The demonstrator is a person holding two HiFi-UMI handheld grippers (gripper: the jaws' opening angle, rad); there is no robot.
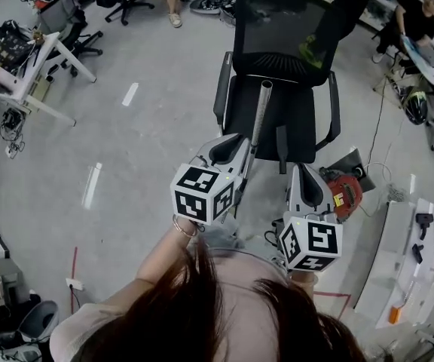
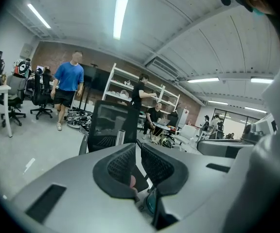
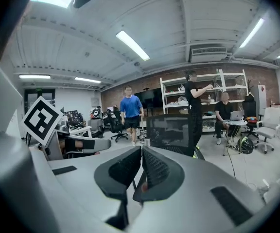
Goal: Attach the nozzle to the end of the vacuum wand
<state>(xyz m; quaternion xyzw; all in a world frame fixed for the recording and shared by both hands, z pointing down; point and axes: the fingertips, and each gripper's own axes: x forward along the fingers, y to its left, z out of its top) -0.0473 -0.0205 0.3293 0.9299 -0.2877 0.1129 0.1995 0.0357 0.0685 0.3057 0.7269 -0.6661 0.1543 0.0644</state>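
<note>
A silver vacuum wand (image 1: 261, 115) lies tilted on the seat of a black office chair (image 1: 277, 51), its open end pointing toward the backrest. A narrow black piece (image 1: 281, 151), possibly the nozzle, rests on the seat's front edge. My left gripper (image 1: 239, 146) hovers over the wand's near part, jaws shut with nothing seen between them. My right gripper (image 1: 301, 172) is just in front of the black piece, also shut and empty. The wand's end (image 2: 120, 136) shows beyond my left gripper (image 2: 138, 147), and again as the wand's end (image 3: 147, 141) past my right gripper (image 3: 142, 149).
A red vacuum body (image 1: 345, 192) sits on the floor right of the chair, with cables around it. White benches (image 1: 405, 262) run along the right, a white desk (image 1: 29, 74) stands far left. A person in a blue shirt (image 2: 68, 89) stands behind the chair; others are by the shelves.
</note>
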